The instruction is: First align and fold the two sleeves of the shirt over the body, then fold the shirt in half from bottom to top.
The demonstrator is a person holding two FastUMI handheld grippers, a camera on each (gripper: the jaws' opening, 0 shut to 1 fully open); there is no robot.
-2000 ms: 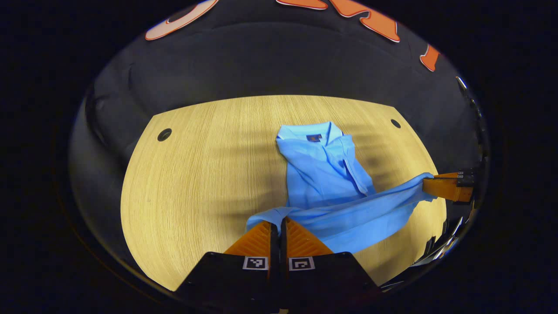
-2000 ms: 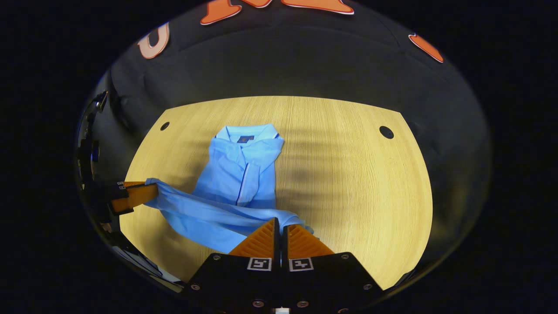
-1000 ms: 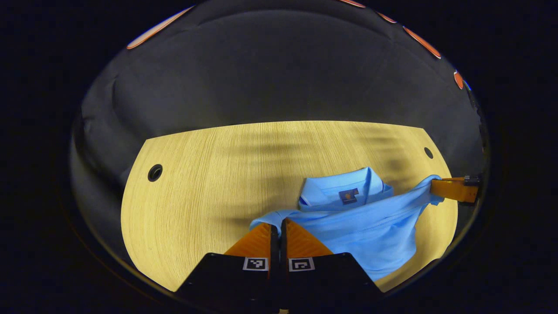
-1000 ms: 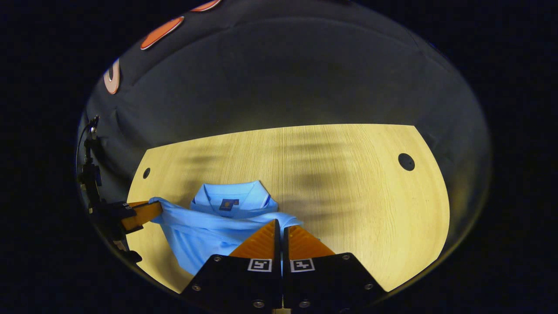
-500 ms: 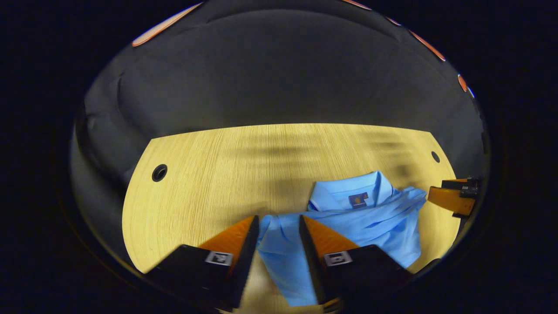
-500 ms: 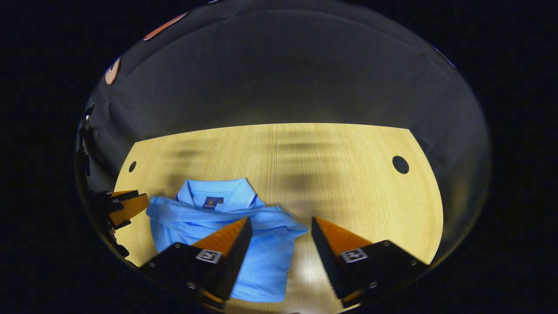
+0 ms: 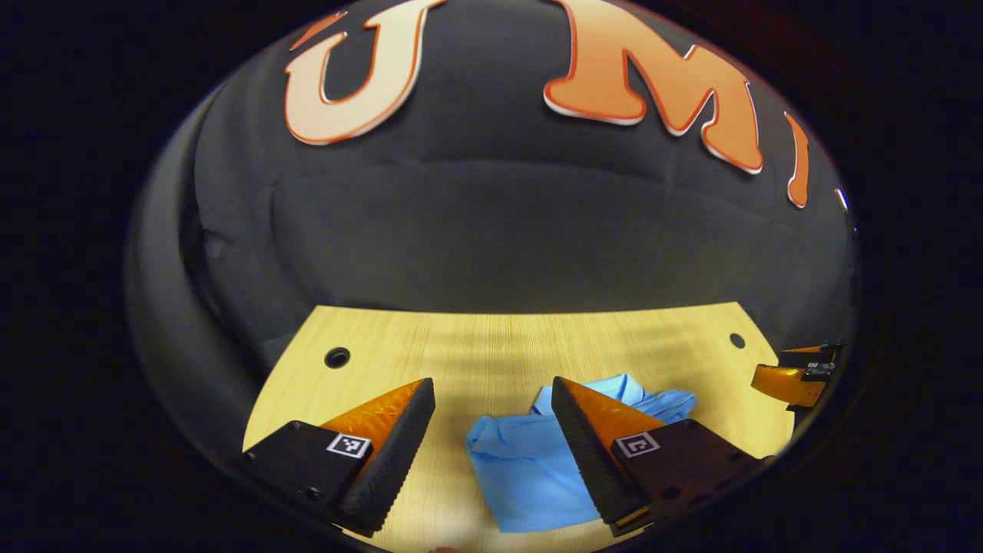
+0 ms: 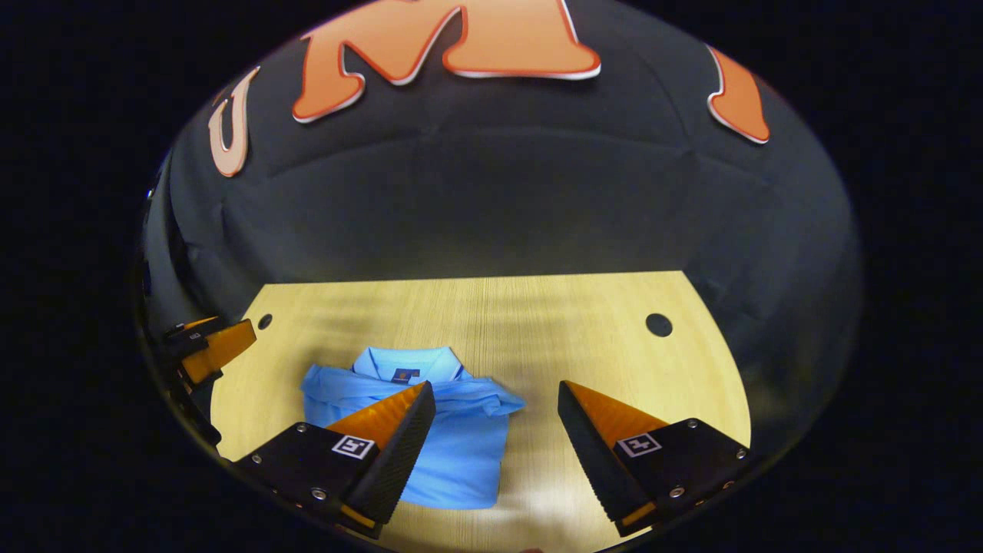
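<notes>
Black cloth closes off the far side of the booth, and below it a pale wooden table [image 8: 584, 307] runs across both of my views, with small round holes [image 8: 658, 324] near its far corners. On that table lies the light blue shirt [image 8: 461, 453], folded into a compact packet with the lower part brought up over the body. In the right gripper view I can see its collar [image 8: 407, 361] at the far end, a small dark label just inside it, and a rumpled edge of cloth lying across the packet just below the collar. The near edge of the packet looks fairly straight.

From the left gripper view, my left gripper [image 7: 491, 430] has its fingers spread wide apart with nothing between them but air; the shirt sits on the table beyond and beneath the gap, partly hidden by the right-hand finger. I see no contact with the cloth. At the far right edge of that view the other gripper shows, small and off to the side of the shirt.

From the right gripper view, my right gripper [image 8: 495, 430] is likewise spread wide and holds nothing. The shirt lies to the left of the gap, its left half partly covered by the left-hand finger. Bare table shows between the fingers. At the left edge the left gripper appears again, apart from the shirt.
</notes>
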